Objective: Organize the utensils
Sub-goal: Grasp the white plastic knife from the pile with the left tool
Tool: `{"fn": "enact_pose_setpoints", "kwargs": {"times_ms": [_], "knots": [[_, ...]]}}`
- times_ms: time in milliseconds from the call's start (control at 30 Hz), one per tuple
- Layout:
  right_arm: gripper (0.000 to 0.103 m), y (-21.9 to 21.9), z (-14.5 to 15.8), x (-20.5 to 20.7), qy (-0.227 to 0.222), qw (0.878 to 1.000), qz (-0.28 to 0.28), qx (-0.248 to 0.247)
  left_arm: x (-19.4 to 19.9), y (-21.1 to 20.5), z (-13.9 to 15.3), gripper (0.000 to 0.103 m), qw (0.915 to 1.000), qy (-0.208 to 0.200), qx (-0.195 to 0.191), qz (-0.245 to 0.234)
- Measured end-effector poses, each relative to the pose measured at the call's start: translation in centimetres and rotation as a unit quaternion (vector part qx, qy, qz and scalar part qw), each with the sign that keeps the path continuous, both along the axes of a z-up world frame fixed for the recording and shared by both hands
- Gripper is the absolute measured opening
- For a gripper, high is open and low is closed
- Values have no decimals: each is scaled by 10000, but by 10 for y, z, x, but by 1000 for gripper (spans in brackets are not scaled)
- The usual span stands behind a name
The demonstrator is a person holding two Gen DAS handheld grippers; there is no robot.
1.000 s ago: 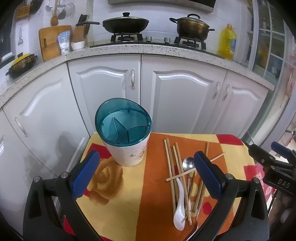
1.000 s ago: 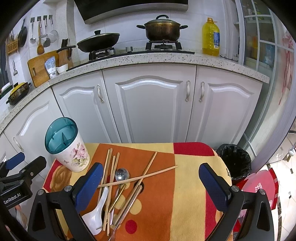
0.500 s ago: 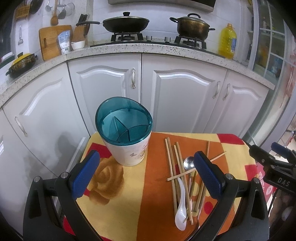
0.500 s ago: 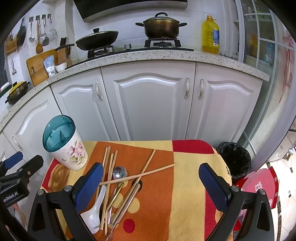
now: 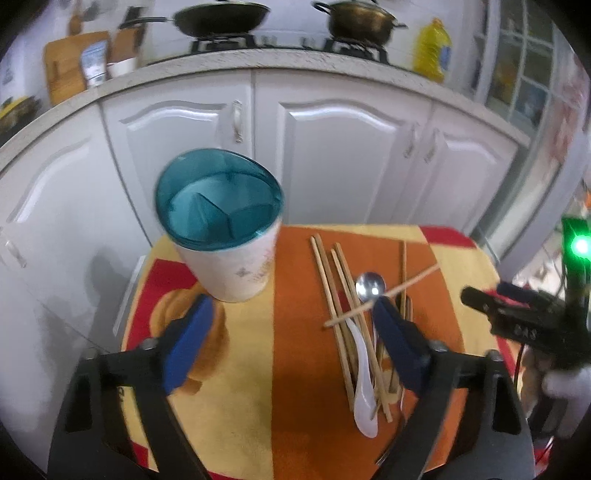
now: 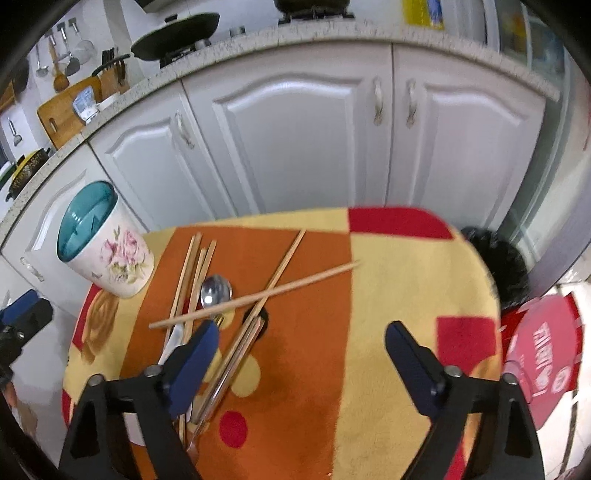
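Several wooden chopsticks (image 6: 192,275) lie loose in the middle of the tabletop (image 6: 399,295), which is covered by a cloth of orange, yellow and red patches. One chopstick (image 6: 255,297) lies crosswise over the others. A metal spoon (image 6: 215,290) rests among them with its bowl toward the cupboards, and a white spoon (image 5: 364,387) lies beside it, partly under the sticks.

To the left of the pile stands a white holder (image 5: 231,236) with a teal divided insert and a pink flower print; it is upright and apart from the chopsticks.

The left hand-held gripper (image 5: 293,332) hangs over the cloth between the holder and the pile, its jaws wide with nothing between them, having just been closing a little. The right hand-held gripper (image 6: 301,347) hangs over the right part of the pile, jaws likewise wide and bare, also having just been closing. Its left finger (image 6: 194,363) overlaps the spoons in view.

White letters on the right hand-held gripper's body, seen from the left wrist, are too blurred to read; a green light (image 5: 580,245) glows above it.

Behind stand white cupboards (image 6: 306,136), with a wok (image 5: 221,20) and a pot (image 5: 360,20) on the hob above them. A black bin (image 6: 506,266) sits past the tabletop's right edge.
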State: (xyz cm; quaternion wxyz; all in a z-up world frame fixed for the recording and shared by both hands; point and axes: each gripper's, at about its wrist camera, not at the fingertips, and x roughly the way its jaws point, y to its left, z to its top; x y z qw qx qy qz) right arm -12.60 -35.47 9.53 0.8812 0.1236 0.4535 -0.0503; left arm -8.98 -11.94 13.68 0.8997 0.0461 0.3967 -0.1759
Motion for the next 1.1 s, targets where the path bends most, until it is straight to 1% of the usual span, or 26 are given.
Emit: {"fn": "enact_pose_setpoints", "kwargs": {"times_ms": [67,133,200,300,333,400,533,633,700,733,800,833,867,900,933,967,1000,1033,1067,1100], "knots": [[82,1,-4,4,33,9999,108,48,1,-6,-8,71,9998,81,112,-109],[76,0,-9,9,66,9998,164,88,3,-9,-16,64,9996,182,144,-150],[66,-6,-14,15,101,9995,161,244,8,-9,-23,56,9992,326,128,-182],[58,-19,-23,25,196,9981,18,589,14,-7,-31,52,9985,514,45,-185],[57,-24,-27,29,234,9971,-27,720,16,-7,-33,50,9984,544,32,-176],[55,-29,-33,36,290,9957,-82,874,19,-5,-35,50,9981,604,21,-148],[54,-43,-45,48,380,9902,-356,1298,24,-2,-35,50,9974,717,-81,-81],[54,-53,-55,62,572,9852,-573,1510,23,-3,-32,50,9976,675,-87,-96],[53,-58,-64,70,711,9823,-735,1568,23,-3,-31,50,9978,646,-55,-110],[52,-59,-63,73,646,9829,-796,1532,23,-3,-30,50,9979,635,-43,-113],[51,-58,-64,82,677,9838,-828,1438,23,-2,-30,50,9979,632,-24,-109],[48,-56,-63,87,688,9853,-832,1325,23,-2,-30,50,9980,630,-13,-104],[41,-54,-63,90,702,9866,-829,1214,23,-1,-30,50,9980,627,-5,-93],[36,-52,-64,93,709,9880,-824,1093,23,-1,-30,50,9980,625,-7,-80],[33,-49,-64,96,693,9896,-798,981,23,-1,-30,50,9980,625,-11,-69],[26,-48,-65,98,679,9904,-782,914,23,0,-31,50,9980,631,-14,-59],[22,-48,-65,99,665,9911,-765,868,23,0,-31,50,9979,639,-11,-52],[20,-47,-65,100,648,9914,-729,875,23,0,-32,50,9979,645,-1,-48],[16,-48,-64,99,618,9916,-693,899,23,0,-32,50,9979,643,13,-45],[7,-49,-63,97,578,9919,-641,931,23,0,-32,50,9979,640,31,-38]]}}
